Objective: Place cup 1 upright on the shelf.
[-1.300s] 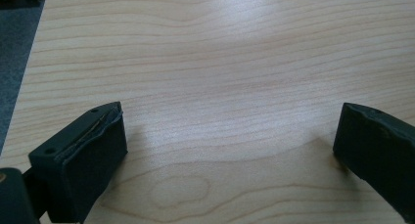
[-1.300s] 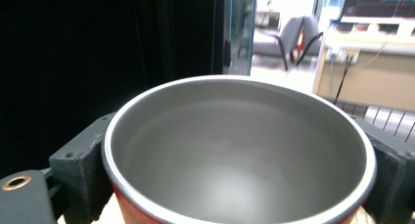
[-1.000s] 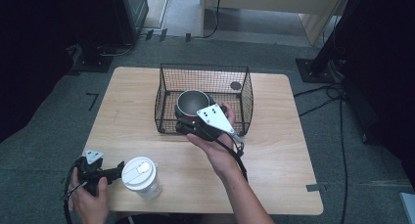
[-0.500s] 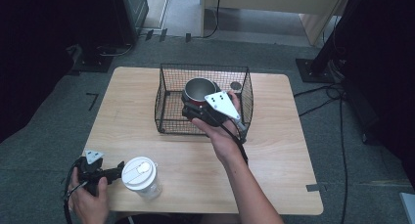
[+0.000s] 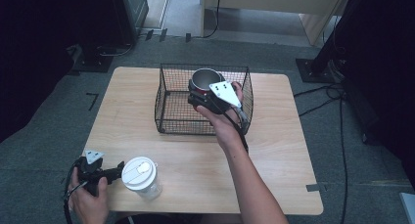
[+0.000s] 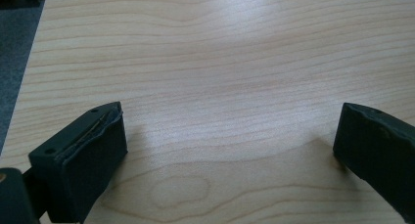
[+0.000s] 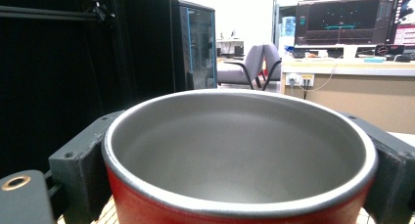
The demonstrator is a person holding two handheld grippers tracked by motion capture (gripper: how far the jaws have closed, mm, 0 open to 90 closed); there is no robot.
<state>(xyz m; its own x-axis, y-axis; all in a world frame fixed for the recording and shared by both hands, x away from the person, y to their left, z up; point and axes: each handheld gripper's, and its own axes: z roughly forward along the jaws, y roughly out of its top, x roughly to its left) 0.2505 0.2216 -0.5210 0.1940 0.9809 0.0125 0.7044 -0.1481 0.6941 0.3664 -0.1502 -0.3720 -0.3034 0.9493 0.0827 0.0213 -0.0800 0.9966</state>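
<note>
A red mug [image 5: 205, 78] with a grey inside hangs upright over the back of the black wire basket [image 5: 171, 111], level with its rim. My right gripper [image 5: 199, 93] is shut on it, one jaw on each side. In the right gripper view the mug [image 7: 235, 150] sits close between the two jaws of the right gripper [image 7: 240, 136]. My left gripper [image 5: 116, 172] is held low at the table's near left corner, open, its tips just left of a white lidded paper cup [image 5: 141, 175]. The left gripper [image 6: 230, 136] has bare wood between its jaws.
The wooden table [image 5: 274, 150] has free room on its right half and in front of the basket. Cables and stand bases lie on the grey floor around it. A monitor and office chairs are far behind the mug in the right gripper view.
My right gripper has lifted the mug up off the basket's floor and carried it toward the back. The left gripper and the paper cup have stayed put.
</note>
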